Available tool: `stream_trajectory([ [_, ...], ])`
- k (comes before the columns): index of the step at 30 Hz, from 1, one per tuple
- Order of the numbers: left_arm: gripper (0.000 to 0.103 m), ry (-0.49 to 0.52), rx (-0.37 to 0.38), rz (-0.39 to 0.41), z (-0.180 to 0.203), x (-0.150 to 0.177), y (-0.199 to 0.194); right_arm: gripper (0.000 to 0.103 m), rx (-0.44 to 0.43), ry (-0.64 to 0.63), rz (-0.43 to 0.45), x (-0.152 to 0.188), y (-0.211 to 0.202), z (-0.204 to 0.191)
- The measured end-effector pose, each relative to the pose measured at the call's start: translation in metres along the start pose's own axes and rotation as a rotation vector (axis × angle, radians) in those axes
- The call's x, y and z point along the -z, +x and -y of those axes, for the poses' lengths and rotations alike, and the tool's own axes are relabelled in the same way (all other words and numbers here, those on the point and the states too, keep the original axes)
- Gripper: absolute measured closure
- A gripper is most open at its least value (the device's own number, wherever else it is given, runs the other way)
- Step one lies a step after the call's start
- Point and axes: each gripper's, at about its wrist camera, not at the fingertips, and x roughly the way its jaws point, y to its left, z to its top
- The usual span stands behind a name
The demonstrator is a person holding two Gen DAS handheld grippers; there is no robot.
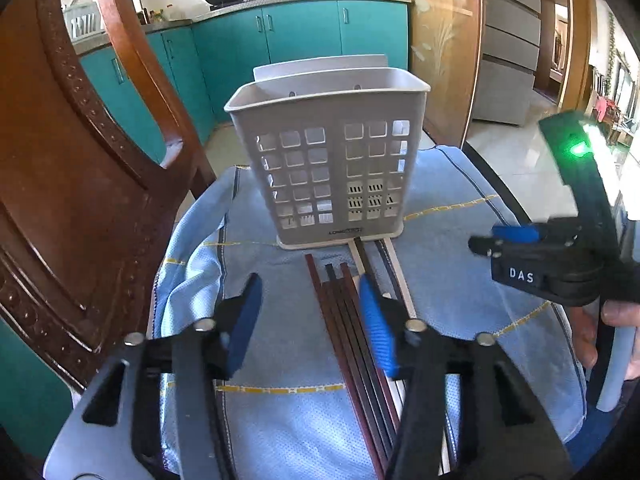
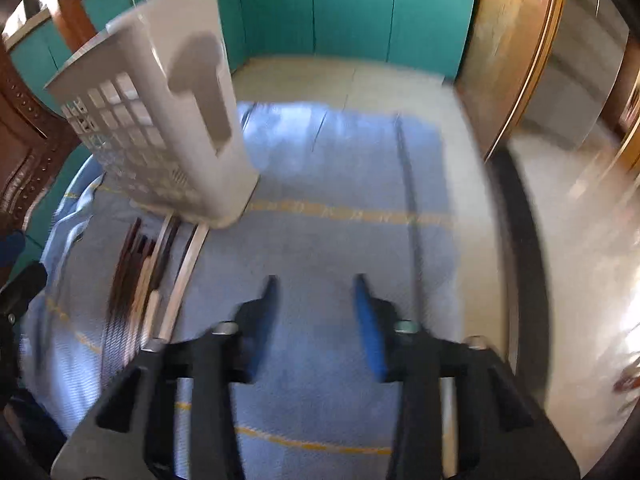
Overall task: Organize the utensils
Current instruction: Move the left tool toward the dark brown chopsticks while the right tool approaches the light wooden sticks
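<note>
Left wrist view: the left hand-held gripper (image 1: 310, 322) hangs over a blue cloth (image 1: 460, 280) spread on the bench, its blue-padded jaws apart with nothing clamped between them. A bundle of dark and pale chopsticks (image 1: 352, 320) lies flat on the cloth, running from under the right-hand pad toward the foot of a white perforated utensil holder (image 1: 332, 160) — the holder stands upright at the far side of the cloth, and the longest sticks reach its base. At the right edge the right hand-held gripper (image 1: 500, 244) is seen side-on, gripped by a person's hand (image 1: 616, 332). A carved wooden chair (image 1: 72, 180) stands to the left, teal cabinets (image 1: 288, 36) behind.

Right wrist view, blurred: the right hand-held gripper (image 2: 316, 292) is released too, jaws apart over bare cloth (image 2: 340, 240) with nothing in them. The chopsticks (image 2: 136, 272) lie well to its left, ending at the utensil holder (image 2: 160, 120) — upright at upper left.
</note>
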Motion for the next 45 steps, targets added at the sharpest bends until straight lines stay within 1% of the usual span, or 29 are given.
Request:
stream_trajectory([
  [3,0.064,-0.028,0.018,-0.049,-0.003,0.004,0.005,0.071,-0.028,-0.002,-0.019,0.002,-0.001,-0.003],
  [6,0.068,-0.056,0.015,-0.109,-0.010,0.005,0.016,0.071,-0.070,-0.032,-0.031,0.006,-0.005,-0.016],
  [10,0.068,-0.098,0.009,-0.179,-0.019,0.011,0.027,0.070,-0.058,-0.067,-0.021,0.008,-0.009,-0.029],
  [12,0.068,-0.110,0.005,-0.208,-0.021,0.015,0.032,0.069,-0.056,-0.043,-0.024,0.007,-0.004,-0.028],
  [16,0.068,-0.100,-0.006,-0.246,-0.022,0.022,0.041,0.066,-0.061,-0.010,-0.035,0.000,0.010,-0.027],
  [20,0.068,-0.095,-0.013,-0.270,-0.024,0.028,0.046,0.063,-0.090,-0.006,-0.042,-0.004,0.015,-0.035],
  [22,0.068,-0.091,-0.012,-0.277,-0.024,0.030,0.046,0.063,-0.098,-0.024,-0.036,-0.006,0.016,-0.043],
  [25,0.068,-0.081,-0.017,-0.284,-0.024,0.032,0.046,0.062,-0.072,-0.063,-0.044,-0.005,0.021,-0.055],
  [33,0.067,-0.074,-0.025,-0.310,-0.028,0.039,0.052,0.062,-0.012,-0.121,-0.010,-0.005,0.028,-0.071],
  [37,0.067,-0.065,-0.031,-0.319,-0.026,0.042,0.052,0.062,-0.028,-0.121,-0.001,-0.003,0.029,-0.078],
  [41,0.067,-0.059,-0.041,-0.331,-0.025,0.044,0.055,0.062,-0.004,-0.140,0.010,-0.002,0.030,-0.087],
  [42,0.067,-0.058,-0.042,-0.332,-0.025,0.045,0.055,0.062,0.013,-0.158,0.012,-0.001,0.031,-0.091],
  [44,0.067,-0.058,-0.042,-0.333,-0.025,0.046,0.055,0.069,0.048,-0.192,0.018,0.002,0.030,-0.096],
  [45,0.067,-0.058,-0.043,-0.333,-0.025,0.046,0.055,0.075,0.042,-0.199,0.015,0.003,0.029,-0.098],
])
